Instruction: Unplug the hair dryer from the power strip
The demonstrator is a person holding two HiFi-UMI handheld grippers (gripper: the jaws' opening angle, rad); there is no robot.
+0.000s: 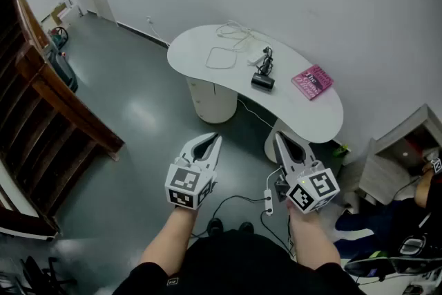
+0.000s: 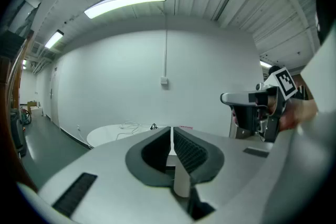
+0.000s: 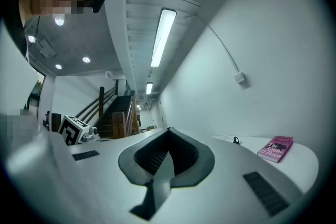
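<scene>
A: State of each gripper?

B: Left gripper [image 1: 214, 139]: jaws fully together. Its own view shows the ribbed dark pads meeting along one thin seam, with nothing between them. Right gripper [image 1: 279, 137]: the same, pads closed and nothing held. Both have smooth pale-grey wedge-shaped shells, each with a marker cube at the rear. They are held side by side above the glossy grey floor [image 1: 138, 114].

A: Hair dryer?

B: The hair dryer [image 1: 262, 81] is a small, matt black, blocky shape. It lies near the middle of the surface [image 1: 200, 45], a smooth white bean-shaped top on round white pedestals. It is well apart from both grippers. Its black cord [image 1: 267, 56] bunches just behind it, against a pale oblong piece that is too small to identify as the power strip.

A: Neighbours?

B: A thin white cable loop [image 1: 221, 57] lies flat to the dryer's left. A pink book [image 1: 312, 81], rectangular and glossy-covered, lies to its right near the wall.
</scene>
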